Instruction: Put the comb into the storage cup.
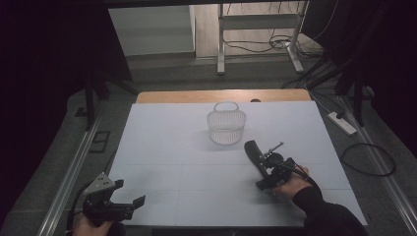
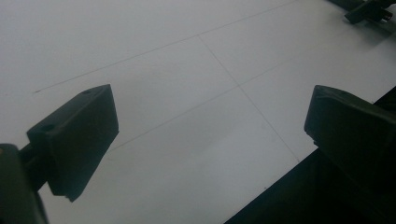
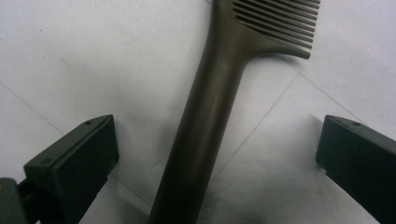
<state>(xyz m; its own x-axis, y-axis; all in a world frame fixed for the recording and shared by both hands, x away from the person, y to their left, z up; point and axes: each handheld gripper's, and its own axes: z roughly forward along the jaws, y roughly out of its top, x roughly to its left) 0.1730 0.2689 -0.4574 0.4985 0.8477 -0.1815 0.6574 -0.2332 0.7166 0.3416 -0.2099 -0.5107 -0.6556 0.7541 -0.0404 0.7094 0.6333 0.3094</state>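
Right tool (image 3: pixel 217 154) gapes around the comb (image 3: pixel 210 112), sides unobstructed.

High view is looking forward and down over the whole white table (image 1: pixel 172 147) from the person's side, left gripper view is facing low across bare tabletop, right gripper view is sitting close above the dark comb (image 3: pixel 205 116), sharing it with the high view.
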